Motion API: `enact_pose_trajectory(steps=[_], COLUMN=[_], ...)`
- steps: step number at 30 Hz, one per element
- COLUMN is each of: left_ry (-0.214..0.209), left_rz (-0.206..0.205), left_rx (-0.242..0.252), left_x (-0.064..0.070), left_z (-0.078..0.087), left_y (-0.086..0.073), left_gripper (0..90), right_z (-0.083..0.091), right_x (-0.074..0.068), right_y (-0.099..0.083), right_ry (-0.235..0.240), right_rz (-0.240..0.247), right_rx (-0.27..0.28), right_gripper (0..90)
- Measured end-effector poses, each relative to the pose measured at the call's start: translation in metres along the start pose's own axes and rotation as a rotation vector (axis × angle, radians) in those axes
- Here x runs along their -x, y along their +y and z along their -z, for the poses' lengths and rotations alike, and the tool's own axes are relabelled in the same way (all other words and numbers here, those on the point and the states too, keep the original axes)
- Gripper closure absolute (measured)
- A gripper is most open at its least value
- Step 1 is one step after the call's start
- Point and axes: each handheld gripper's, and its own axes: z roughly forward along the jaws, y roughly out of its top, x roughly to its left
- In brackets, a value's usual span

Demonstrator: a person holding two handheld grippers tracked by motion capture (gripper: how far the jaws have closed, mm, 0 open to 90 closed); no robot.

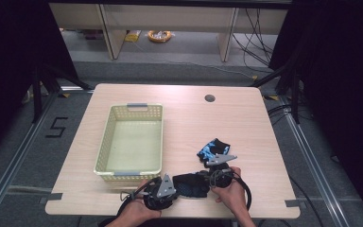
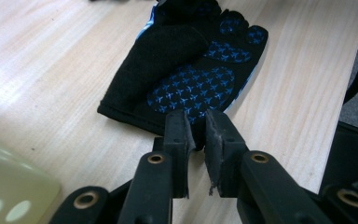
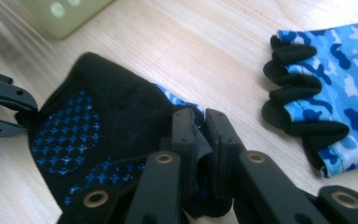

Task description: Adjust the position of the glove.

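Observation:
A fingerless glove (image 1: 191,184), black palm up with a blue grip print, lies near the table's front edge between my two grippers. My left gripper (image 1: 176,187) is shut on its cuff hem (image 2: 186,122), the fabric pinched at the jaw tips (image 2: 198,126). My right gripper (image 1: 208,178) is shut on the opposite, finger end (image 3: 200,128). In the right gripper view the glove (image 3: 88,116) spreads flat toward the left gripper (image 3: 28,112). A second glove (image 1: 212,148), blue camouflage with black finger rims (image 3: 326,88), lies just beyond, untouched.
A pale yellow perforated basket (image 1: 105,142) stands left of centre, empty inside; its corner (image 2: 9,196) is close to my left gripper. A round cable hole (image 1: 210,98) sits at the table's far right. Bare wood stretches across the far and right parts.

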Motion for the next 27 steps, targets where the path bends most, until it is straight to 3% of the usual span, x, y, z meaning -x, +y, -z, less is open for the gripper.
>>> enact_pose_trajectory(steps=[1,2,3,4,5,6,7,9,11,13,15,16,17,19,20,21,22,23,25,27], left_ry=[0.003,0.003,-0.006,-0.006,-0.012,-0.004,-0.016,-0.011,-0.011,-0.019,-0.03,-0.025,-0.03,-0.037,-0.042,-0.048,-0.048,-0.057,-0.052,-0.051], left_rz=[-0.006,-0.003,-0.004,-0.004,0.014,0.0,0.024,0.0,0.04,0.045,0.055,0.029,0.049,0.058,0.071,0.057,0.057,0.089,0.084,0.087], left_rx=[-0.016,-0.017,-0.011,-0.011,-0.001,-0.014,-0.003,-0.003,0.003,0.015,0.024,0.027,0.026,0.029,0.035,0.033,0.033,0.04,0.04,0.026], left_x=[-0.001,-0.001,0.0,0.0,0.0,-0.002,-0.001,-0.003,-0.003,-0.003,-0.001,-0.002,-0.001,0.0,0.002,0.001,0.001,0.003,0.003,0.001], left_z=[-0.001,-0.001,0.0,0.0,0.0,0.001,0.003,0.005,0.008,0.012,0.016,0.018,0.021,0.024,0.026,0.028,0.028,0.029,0.033,0.037], left_y=[-0.001,-0.001,-0.002,-0.002,-0.002,-0.002,-0.003,-0.004,-0.006,-0.006,-0.007,-0.007,-0.008,-0.01,-0.011,-0.013,-0.013,-0.014,-0.016,-0.02], left_gripper=[77.6,76.7,73.2,71.2,67.9,67.9,61.4,59.6,52.6,51.3,48.2,47.0,45.9,44.0,43.8,42.5,42.2,41.9,41.2,40.4], right_z=[0.0,0.0,-0.001,-0.001,0.001,0.001,0.006,0.009,0.022,0.026,0.033,0.036,0.037,0.04,0.04,0.039,0.038,0.036,0.034,0.032], right_x=[-0.001,0.001,0.001,0.001,0.0,0.0,0.001,0.0,0.008,0.009,0.019,0.022,0.027,0.039,0.043,0.052,0.055,0.059,0.066,0.071], right_y=[-0.001,-0.001,-0.002,-0.002,-0.002,-0.002,-0.001,0.0,0.005,0.006,0.01,0.011,0.012,0.014,0.014,0.016,0.017,0.018,0.02,0.022], right_ry=[-0.003,-0.015,-0.024,-0.024,-0.021,-0.021,-0.014,-0.017,-0.043,-0.052,-0.086,-0.092,-0.103,-0.13,-0.134,-0.146,-0.15,-0.154,-0.172,-0.185], right_rz=[-0.011,0.016,0.017,0.017,-0.016,-0.016,-0.003,-0.01,0.052,0.052,0.096,0.078,0.101,0.096,0.085,0.091,0.093,0.096,0.095,0.057], right_rx=[-0.005,-0.012,0.0,0.0,0.006,0.006,0.018,0.029,0.063,0.064,0.09,0.082,0.091,0.099,0.081,0.06,0.056,0.053,0.045,0.046], right_gripper=[80.9,78.1,70.0,70.0,62.5,62.5,58.6,55.9,50.3,49.5,49.5,49.3,48.8,48.8,48.9,49.0,49.8,50.9,50.9,50.8])
